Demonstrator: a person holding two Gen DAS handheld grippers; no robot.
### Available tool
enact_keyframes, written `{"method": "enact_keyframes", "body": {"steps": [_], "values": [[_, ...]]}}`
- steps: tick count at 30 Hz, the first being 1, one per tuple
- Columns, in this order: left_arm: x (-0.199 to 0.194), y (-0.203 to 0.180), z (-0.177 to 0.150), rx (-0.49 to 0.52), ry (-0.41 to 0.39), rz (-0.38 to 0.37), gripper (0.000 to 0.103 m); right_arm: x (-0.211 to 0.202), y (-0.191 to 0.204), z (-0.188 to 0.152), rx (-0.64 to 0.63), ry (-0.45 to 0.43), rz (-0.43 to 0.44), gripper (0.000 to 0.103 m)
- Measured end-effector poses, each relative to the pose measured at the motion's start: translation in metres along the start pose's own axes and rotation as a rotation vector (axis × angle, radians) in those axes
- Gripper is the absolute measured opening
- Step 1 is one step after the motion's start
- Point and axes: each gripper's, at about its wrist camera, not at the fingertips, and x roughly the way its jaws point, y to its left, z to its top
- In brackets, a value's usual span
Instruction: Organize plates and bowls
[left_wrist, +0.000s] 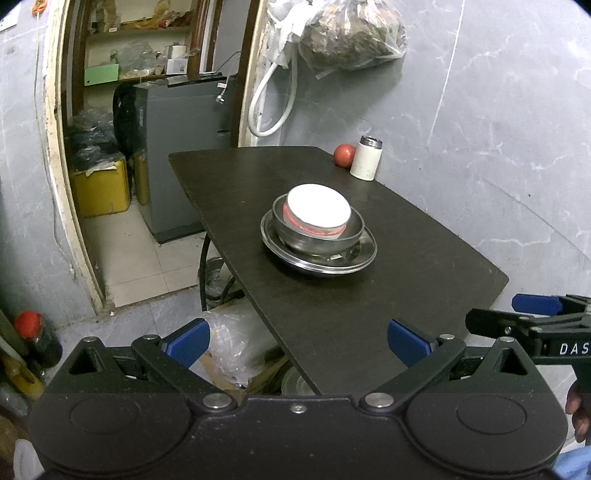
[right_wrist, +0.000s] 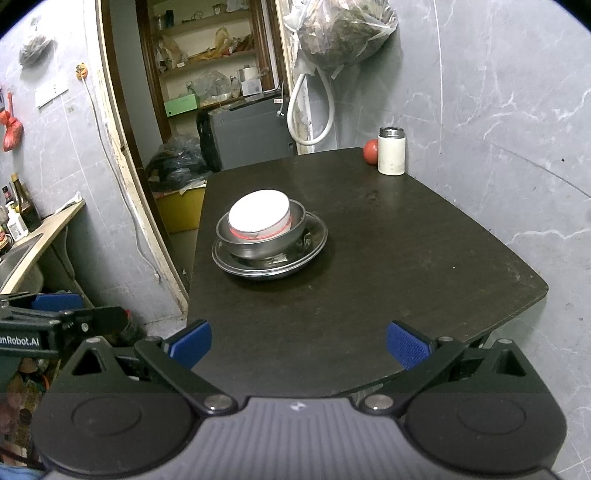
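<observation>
Grey marble walls, dark table, shelved doorway

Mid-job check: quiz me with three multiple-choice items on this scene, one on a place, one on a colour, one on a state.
1. Where does the white bowl sit?
A. In the steel bowl, which is on the steel plate
B. Alone beside the white canister
C. On the floor

2. What colour are the pads of the hand-held grippers?
A. Red
B. Blue
C. Yellow

3. What state are the left hand-held gripper and right hand-held gripper in?
A. Both shut on a bowl
B. One open, one shut
C. Both open, holding nothing

Answers:
1 A: both views show the stack nested on the dark table.
2 B: blue pads tip every finger.
3 C: each wrist view shows the jaws wide apart with only table between.
</observation>
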Motion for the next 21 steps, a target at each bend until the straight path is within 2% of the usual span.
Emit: {"method": "enact_keyframes", "body": {"steps": [10, 21], "values": [[-0.0013, -0.0034, 0.0038, 0.034, -0.012, 0.020, 0.102, 0.0042, -0.0024, 0.0034, -0.005, 0.012, -0.006, 0.103], [0.0033, -0.0029, 0.0096, 0.026, -0.007, 0.034, 0.101, 0.0099, -0.0093, 0.0062, -0.011, 0.022, -0.004, 0.103]]}}
